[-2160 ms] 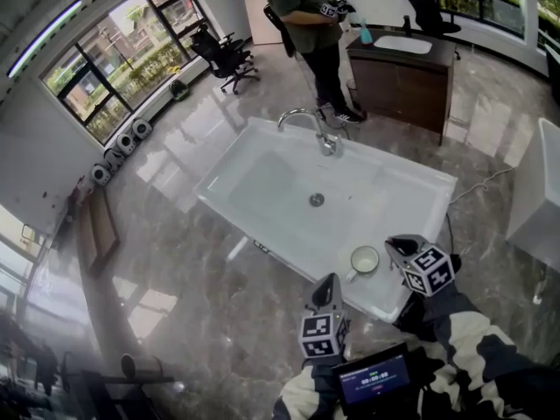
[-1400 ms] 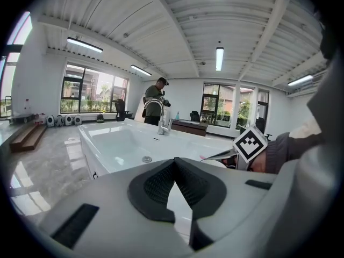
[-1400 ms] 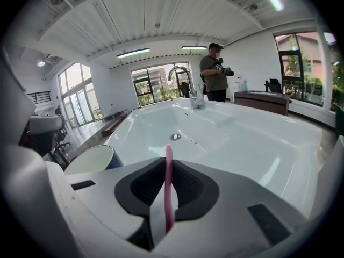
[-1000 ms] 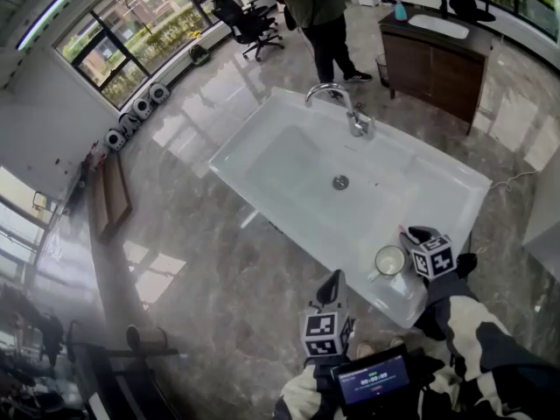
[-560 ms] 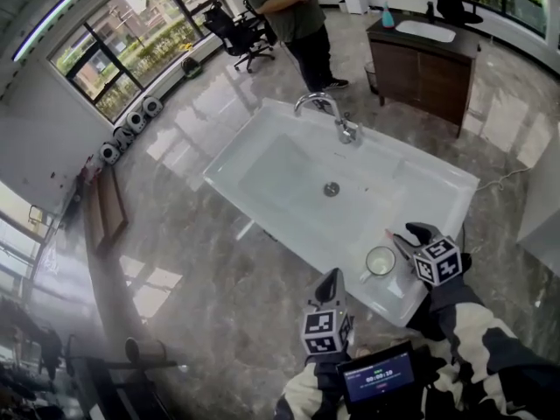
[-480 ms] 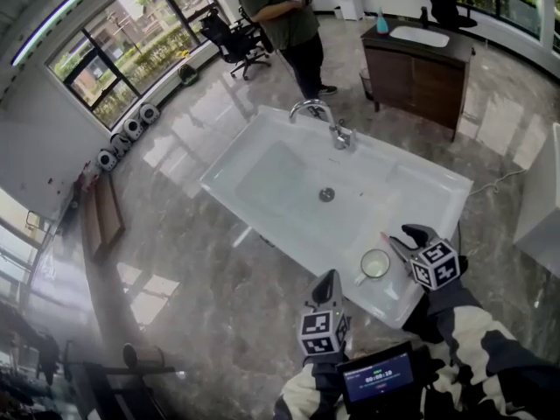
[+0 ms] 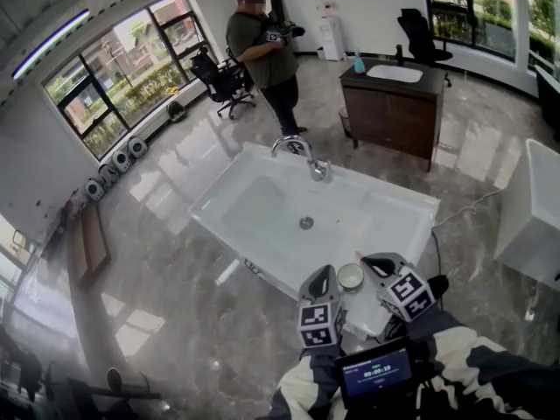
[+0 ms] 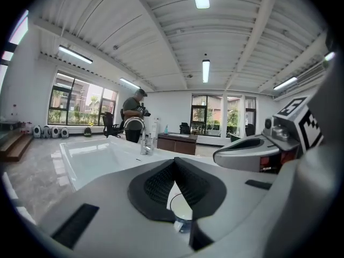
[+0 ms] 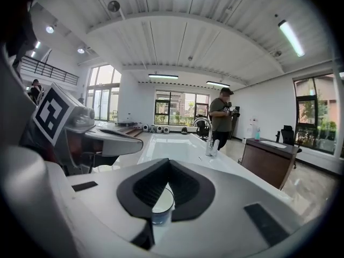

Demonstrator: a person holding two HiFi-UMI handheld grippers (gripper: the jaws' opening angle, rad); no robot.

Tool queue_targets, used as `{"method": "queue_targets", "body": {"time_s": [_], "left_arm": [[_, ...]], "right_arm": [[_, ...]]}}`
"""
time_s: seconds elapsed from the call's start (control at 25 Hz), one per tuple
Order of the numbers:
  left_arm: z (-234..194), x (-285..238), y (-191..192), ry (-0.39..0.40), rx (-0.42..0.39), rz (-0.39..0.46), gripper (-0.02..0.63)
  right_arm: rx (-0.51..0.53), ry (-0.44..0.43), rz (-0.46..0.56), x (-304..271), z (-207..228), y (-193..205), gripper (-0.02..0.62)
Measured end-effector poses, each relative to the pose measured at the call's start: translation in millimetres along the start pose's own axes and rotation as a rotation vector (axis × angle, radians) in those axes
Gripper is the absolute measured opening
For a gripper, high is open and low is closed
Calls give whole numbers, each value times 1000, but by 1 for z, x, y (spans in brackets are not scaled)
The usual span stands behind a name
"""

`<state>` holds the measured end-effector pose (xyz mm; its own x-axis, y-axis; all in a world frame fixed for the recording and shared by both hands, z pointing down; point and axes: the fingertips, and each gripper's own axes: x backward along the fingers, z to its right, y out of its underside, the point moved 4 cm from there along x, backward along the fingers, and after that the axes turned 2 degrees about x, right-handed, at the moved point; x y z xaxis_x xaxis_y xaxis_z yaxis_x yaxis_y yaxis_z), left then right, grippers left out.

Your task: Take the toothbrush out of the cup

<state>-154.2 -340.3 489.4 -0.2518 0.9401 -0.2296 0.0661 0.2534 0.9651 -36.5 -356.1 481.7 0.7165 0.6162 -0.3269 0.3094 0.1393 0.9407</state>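
Two pairs of jaws were both closed, tips touching. The right gripper (image 9: 169, 164) had just been closing, and its own view showed nothing caught between its jaws. The left gripper (image 8: 174, 163) likewise held nothing. Just beyond both tips stood the cup (image 7: 350, 276), upright on the near corner ledge of the white sink (image 7: 411, 206), close to the ledge's front edge. A small pink tip (image 7: 357, 255) showed just past the cup's rim by the right jaws, too small to tell whether it was the toothbrush. Beyond lay the open basin with the faucet (image 7: 317, 169) on its far rim. Marble floor (image 7: 175, 261) ran along every side, and a person (image 7: 262, 51) stood well behind.
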Motion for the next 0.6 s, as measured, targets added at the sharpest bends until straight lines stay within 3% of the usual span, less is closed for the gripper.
{"method": "queue_targets", "body": {"time_s": [0.24,0.6], "left_arm": [[13,3,-7,13,-45,8,5],[19,14,-6,13,-59,4,5]], "right_arm": [[-27,76,5,11,19,4,2],[-30,75,2,17,14,6,0]]}}
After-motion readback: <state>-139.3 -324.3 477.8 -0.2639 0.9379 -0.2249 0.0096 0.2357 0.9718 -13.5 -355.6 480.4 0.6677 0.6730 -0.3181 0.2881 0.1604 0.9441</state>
